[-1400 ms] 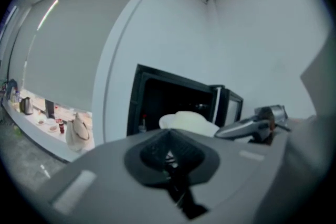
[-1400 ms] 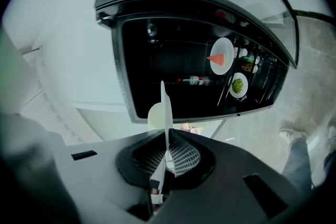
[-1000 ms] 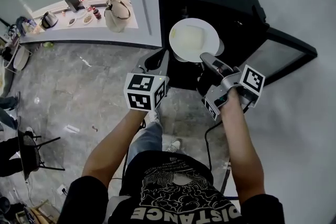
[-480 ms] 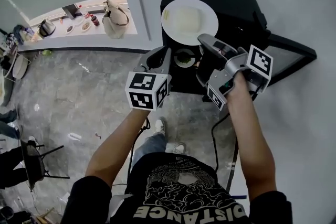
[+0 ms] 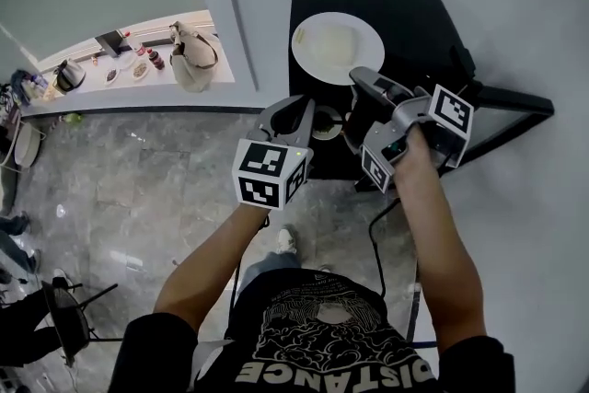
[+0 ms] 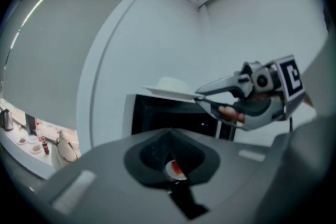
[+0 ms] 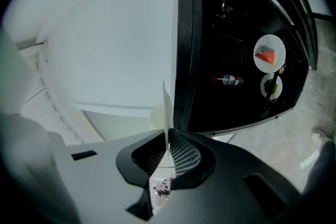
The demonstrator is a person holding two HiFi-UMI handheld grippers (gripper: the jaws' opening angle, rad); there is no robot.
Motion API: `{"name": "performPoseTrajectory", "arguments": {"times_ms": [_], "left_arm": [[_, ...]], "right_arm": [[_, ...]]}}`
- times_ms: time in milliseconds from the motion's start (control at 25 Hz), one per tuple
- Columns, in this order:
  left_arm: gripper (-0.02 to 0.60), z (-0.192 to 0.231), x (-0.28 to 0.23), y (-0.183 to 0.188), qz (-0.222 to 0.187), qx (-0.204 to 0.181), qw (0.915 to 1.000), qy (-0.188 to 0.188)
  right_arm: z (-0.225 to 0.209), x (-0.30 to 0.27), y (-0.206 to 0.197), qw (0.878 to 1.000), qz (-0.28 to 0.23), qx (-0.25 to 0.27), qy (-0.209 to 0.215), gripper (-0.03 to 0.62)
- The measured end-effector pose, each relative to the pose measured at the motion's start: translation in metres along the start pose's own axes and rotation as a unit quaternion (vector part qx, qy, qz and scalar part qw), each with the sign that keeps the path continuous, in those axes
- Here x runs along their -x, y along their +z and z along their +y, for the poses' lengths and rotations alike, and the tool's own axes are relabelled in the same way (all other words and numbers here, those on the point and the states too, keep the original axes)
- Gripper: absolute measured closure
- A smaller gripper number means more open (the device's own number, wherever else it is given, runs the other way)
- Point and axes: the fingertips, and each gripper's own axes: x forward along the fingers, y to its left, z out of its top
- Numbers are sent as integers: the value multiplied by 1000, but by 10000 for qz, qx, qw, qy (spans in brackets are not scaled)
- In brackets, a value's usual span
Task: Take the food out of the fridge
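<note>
The right gripper point(image 5: 354, 74) is clamped on the rim of a white plate point(image 5: 338, 48) bearing a pale slab of food point(image 5: 334, 40), holding it level over the top of the black fridge point(image 5: 414, 5), whose door point(image 5: 515, 101) stands open to the right. The left gripper point(image 5: 293, 108) hangs in front of the open compartment, its jaws drawn together with nothing between them. Inside the fridge, the right gripper view shows 1 plate with a red slice point(image 7: 269, 55), 1 smaller dish of greens point(image 7: 271, 85) just below it and 1 bottle point(image 7: 228, 80) lying on its side
</note>
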Motion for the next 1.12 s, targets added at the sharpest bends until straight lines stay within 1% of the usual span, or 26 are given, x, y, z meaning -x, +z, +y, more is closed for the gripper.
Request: {"name": "performPoseTrajectory", "arguments": {"times_ms": [160,320,480,680,880,1040,1120], "left_arm": [[580,-12,6,7,-34,61,9996,-265],[580,-22,10,15,-52,93,9986,-513],[580,-26,14,16,-84,166,9977,-655],[580,-33,17,18,-127,129,9965,-812],[580,-34,13,20,-155,98,9958,-899],[580,-34,6,16,-117,154,9951,-974],[580,-36,3,14,-108,168,9946,-1018]], "right_arm": [[10,8,-5,9996,-249,-88,-61,582],[22,13,-10,9984,-505,-267,-27,582],[26,14,-10,9967,-727,-347,24,582],[28,16,-8,9946,-938,-431,145,582],[29,17,-5,9942,-997,-338,211,582],[30,15,-3,9940,-962,-301,418,580],[31,14,-3,9939,-922,-237,548,552]]}}
